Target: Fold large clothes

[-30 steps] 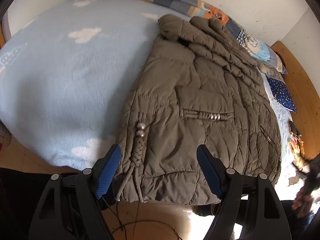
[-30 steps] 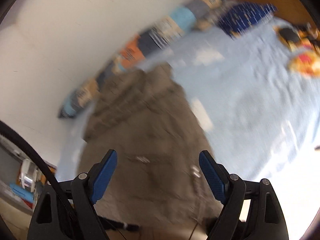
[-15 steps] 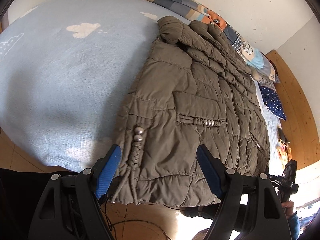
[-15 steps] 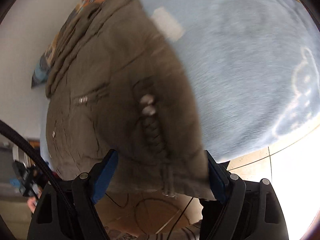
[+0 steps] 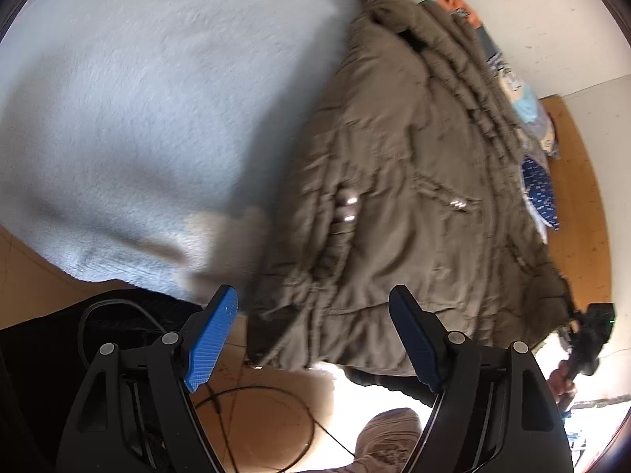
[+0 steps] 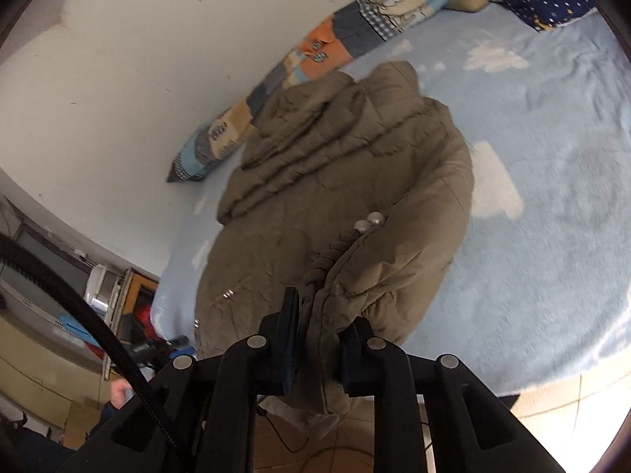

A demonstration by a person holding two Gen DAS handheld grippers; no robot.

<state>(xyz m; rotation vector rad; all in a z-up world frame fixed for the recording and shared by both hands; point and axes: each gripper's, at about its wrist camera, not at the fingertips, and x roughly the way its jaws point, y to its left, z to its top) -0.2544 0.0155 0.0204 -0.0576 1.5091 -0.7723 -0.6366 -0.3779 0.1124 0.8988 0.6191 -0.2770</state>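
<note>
The olive padded jacket (image 5: pixel 414 181) is spread on the light-blue bed blanket (image 5: pixel 138 118), its hem overhanging the bed edge. That hem is pinched by the right gripper (image 6: pixel 319 351); the left gripper (image 5: pixel 311 339) is held wide before it. A patchwork bolster (image 6: pixel 315 59) is wedged against the wall behind.

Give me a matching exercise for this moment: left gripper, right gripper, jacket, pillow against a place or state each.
1. left gripper
2. right gripper
3. jacket
4. pillow

a. along the wall
b. shut on the hem
c. open, holding nothing
d. spread on the blue blanket

Pairs: 1-c, 2-b, 3-d, 4-a
</note>
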